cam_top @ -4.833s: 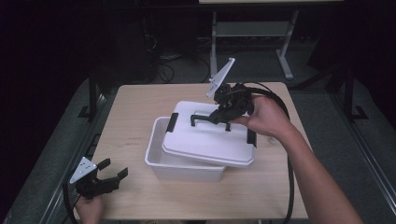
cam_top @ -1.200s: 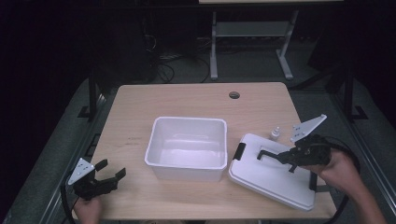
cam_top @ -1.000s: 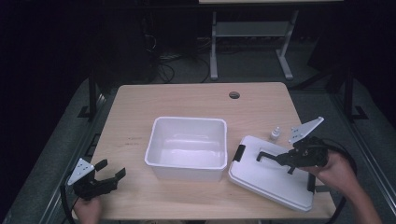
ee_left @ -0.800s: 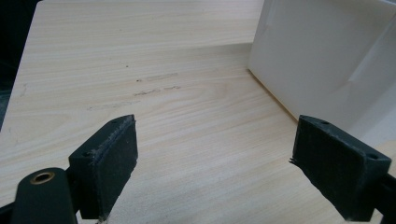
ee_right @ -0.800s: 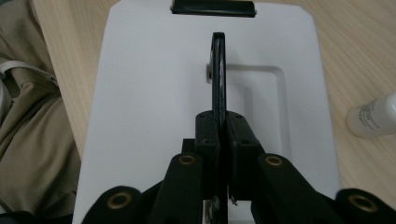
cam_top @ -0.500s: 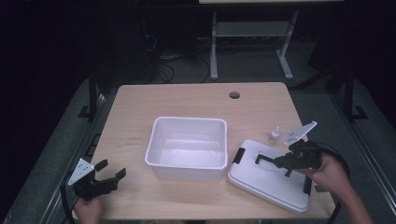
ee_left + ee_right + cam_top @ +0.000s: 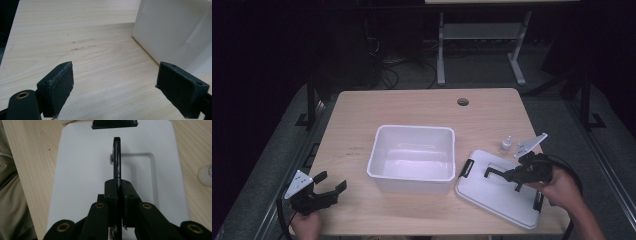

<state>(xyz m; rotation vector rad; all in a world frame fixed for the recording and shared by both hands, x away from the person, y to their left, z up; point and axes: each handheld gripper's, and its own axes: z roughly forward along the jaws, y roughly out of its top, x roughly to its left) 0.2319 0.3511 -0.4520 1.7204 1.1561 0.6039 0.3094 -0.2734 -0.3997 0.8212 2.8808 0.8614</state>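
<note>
High view: lid [image 7: 499,192] lies at lower right on the bench [image 7: 412,107], beside the empty white tub [image 7: 412,157]; small bottle [image 7: 506,144], probably capped, nearby.
Left gripper view: left tool [image 7: 120,92] open, empty.
Right gripper view: right tool [image 7: 119,192] clamped on the lid's black handle [image 7: 116,157].

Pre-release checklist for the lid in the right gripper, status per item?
1. Grip: right gripper is shut on the lid's black handle: ok.
2. Lid down on the table, right of the tub: looks flat in the right gripper view, but full contact at its near edge: cannot tell.
3. Lid clear of the white tub: a gap shows between them in the high view: ok.
4. Small white bottle upright beyond the lid, not touching it: ok.
5. Left gripper open, holding nothing, resting near the table's front left corner, out of the way: ok.
6. Tub open with nothing visible inside: ok.
</note>
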